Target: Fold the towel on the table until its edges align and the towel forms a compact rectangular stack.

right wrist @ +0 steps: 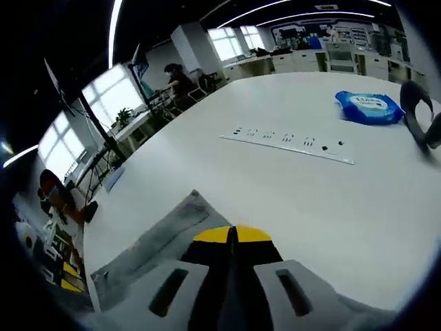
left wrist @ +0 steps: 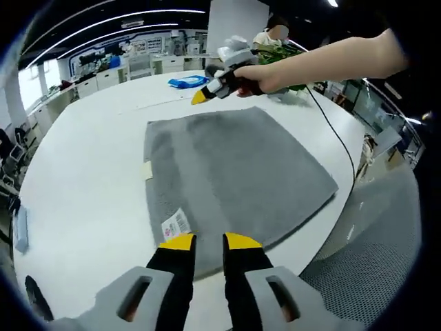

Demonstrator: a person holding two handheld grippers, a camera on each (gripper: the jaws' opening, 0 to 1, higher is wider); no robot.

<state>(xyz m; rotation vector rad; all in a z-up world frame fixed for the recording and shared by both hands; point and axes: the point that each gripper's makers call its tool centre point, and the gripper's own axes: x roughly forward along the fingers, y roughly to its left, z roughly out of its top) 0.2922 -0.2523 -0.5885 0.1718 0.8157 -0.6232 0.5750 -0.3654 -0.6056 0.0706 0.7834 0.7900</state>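
**Towel flat on the surface, my claws at opposite edges**

Much of the towel's near edge is hidden from me in the left gripper view: my left claw (left wrist: pixel 209 241) rises in front of it, so I cannot tell whether the yellow tips touch the cloth or only hang above it. The tips stand a little apart, with a narrow gap between them and nothing held there. In the right gripper view my right claw (right wrist: pixel 233 234) shows its two yellow tips pressed together into one line, closed; whether a fold of cloth is caught under them I cannot make out, since the claw's own body covers that spot.

The grey towel (left wrist: pixel 234 172) lies spread flat on the white surface (left wrist: pixel 83 179), one corner reaching toward the surface's rounded edge on the right side of the left gripper view. A white label (left wrist: pixel 176 225) sits on the cloth just beside my left claw's tips, and a small pale tag (left wrist: pixel 147 170) pokes out at the towel's left edge. My right claw, gripped in my hand (left wrist: pixel 265 74), hovers at the far edge of the towel, its yellow tip pointing leftward.

In the right gripper view only a strip of the towel (right wrist: pixel 155 241) runs out to the left from under the claw. Farther across the surface lie a long white strip with dark marks (right wrist: pixel 289 145) and a blue packet (right wrist: pixel 369 107); its print is too blurred to read. A dark object at the right rim is cut off.
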